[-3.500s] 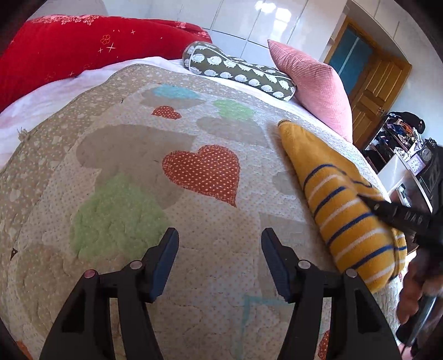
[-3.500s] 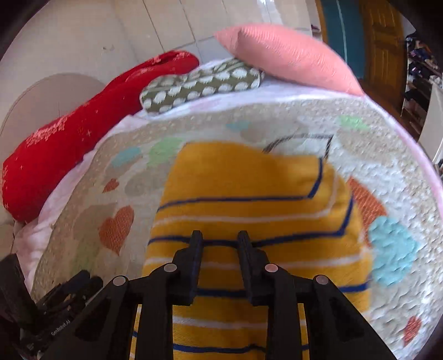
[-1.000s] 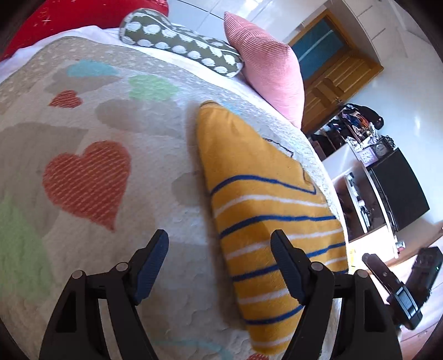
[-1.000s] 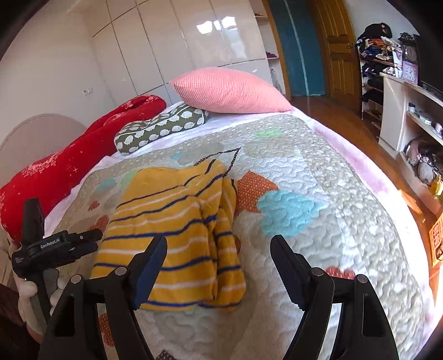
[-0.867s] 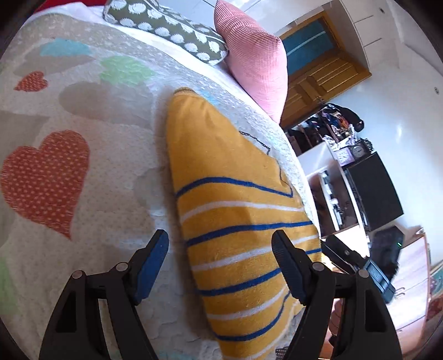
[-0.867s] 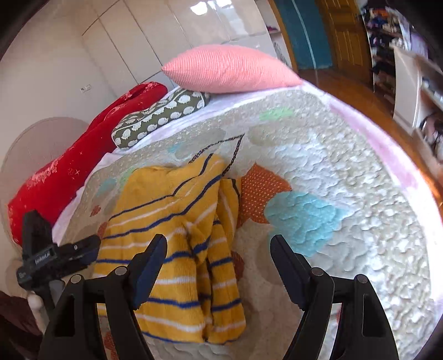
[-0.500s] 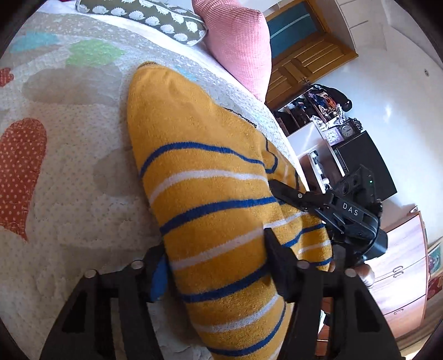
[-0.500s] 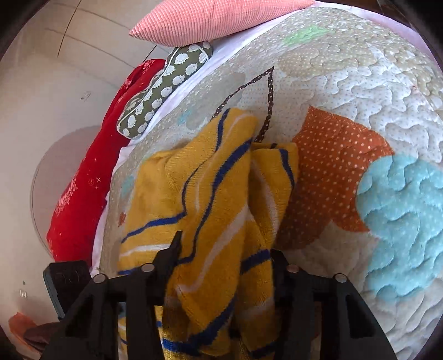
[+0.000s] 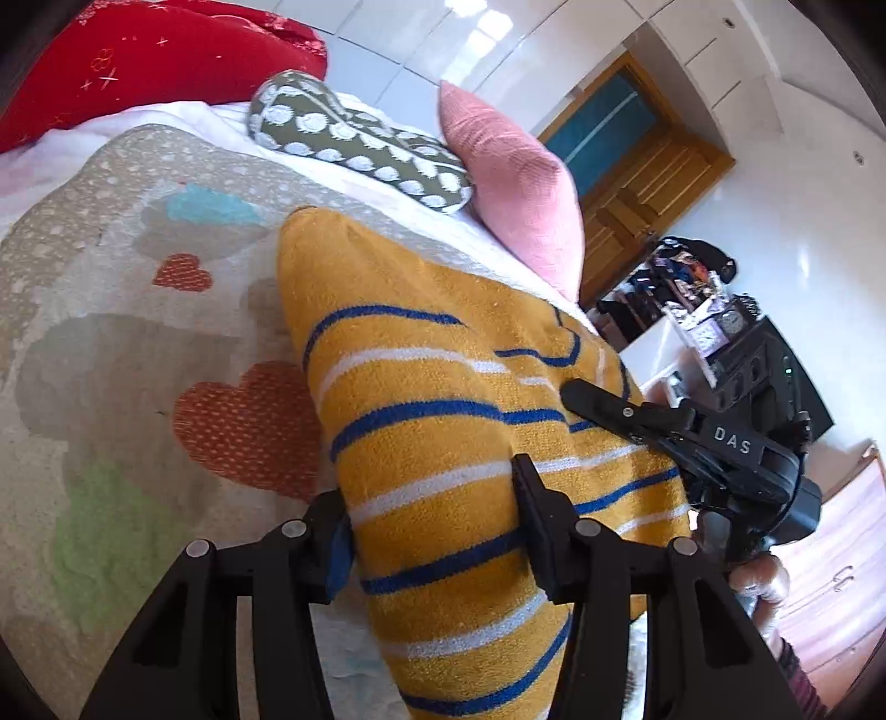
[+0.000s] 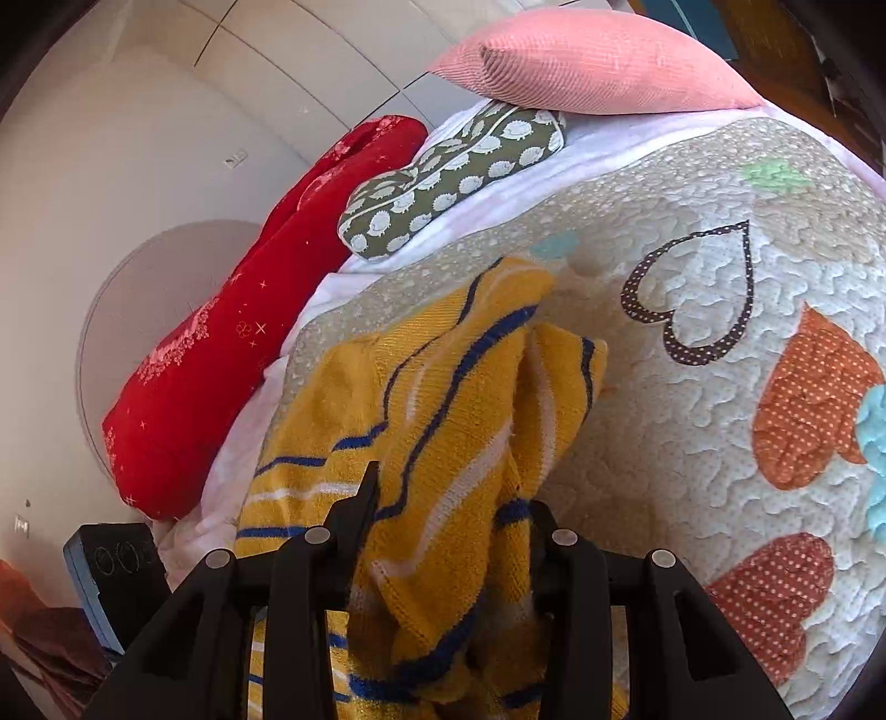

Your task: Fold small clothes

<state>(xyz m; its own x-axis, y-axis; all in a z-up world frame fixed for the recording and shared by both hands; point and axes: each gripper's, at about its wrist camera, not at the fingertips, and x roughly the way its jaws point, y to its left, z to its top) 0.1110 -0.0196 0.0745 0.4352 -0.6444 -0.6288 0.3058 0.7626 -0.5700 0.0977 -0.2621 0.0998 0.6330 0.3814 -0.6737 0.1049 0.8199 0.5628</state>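
My left gripper (image 9: 432,509) is clamped on the near end of the yellow striped garment (image 9: 443,399), its jaws pressing a thick fold of the knit from both sides. My right gripper (image 10: 451,509) has been closing too and now pinches a bunched ridge of the same cloth along its other edge; in the left wrist view one black finger (image 9: 609,404) of it lies across the stripes. The garment rests folded on the bed, with its far end flat on the quilt (image 10: 692,443) and its near end gathered up between my two grippers.

The quilt is pale and stitched in wavy lines, patched with orange dotted hearts, a dark outlined heart (image 10: 698,293), and teal and green shapes. Beyond it, at the head of the bed, lie a long red cushion (image 10: 249,343), an olive spotted pillow (image 10: 448,177) and a pink ribbed pillow (image 10: 592,61), the pink one overlapping the olive. White glossy wardrobe panels (image 9: 459,50) stand behind. To the right is a wooden door (image 9: 637,188) and cluttered shelves (image 9: 681,293).
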